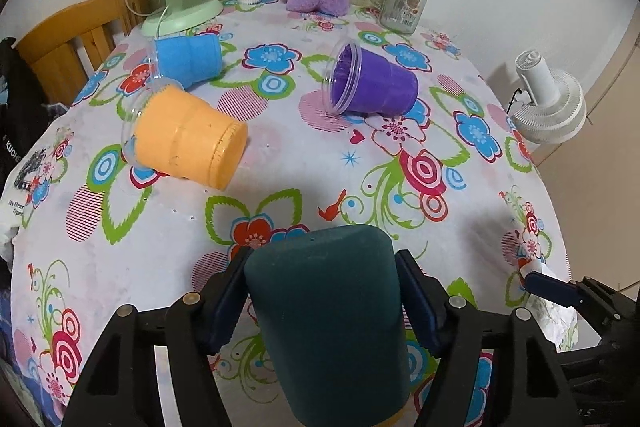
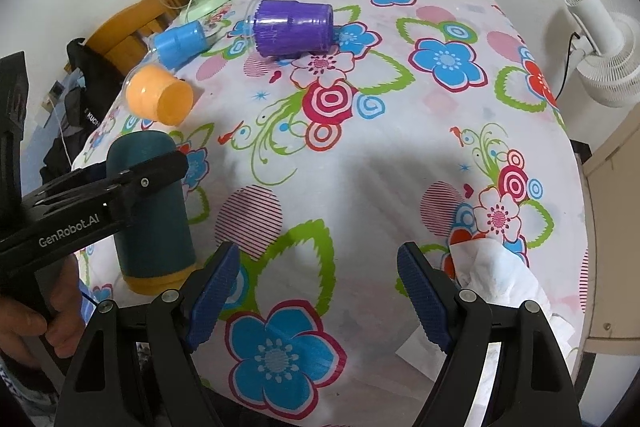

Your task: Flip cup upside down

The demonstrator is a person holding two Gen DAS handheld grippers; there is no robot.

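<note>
Fingers (image 1: 236, 291) of the left gripper (image 1: 322, 301) clench a matte dark-teal cylindrical cup (image 1: 332, 315) standing base-up on the floral-clothed bench (image 2: 360, 187); right gripper (image 2: 318, 299) hovers spread, ribbed blue pads bare. Farther off, orange (image 1: 188, 135), blue (image 1: 186, 57) and purple (image 1: 372, 83) plastic cups lie sideways

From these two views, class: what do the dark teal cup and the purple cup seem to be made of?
The dark teal cup, clamped in the left gripper, looks like matte, perhaps rubbery plastic: dull surface, no glare, with a yellow band at its lower end. The purple cup looks like clear glossy plastic over a purple liner: its rim is see-through.
</note>
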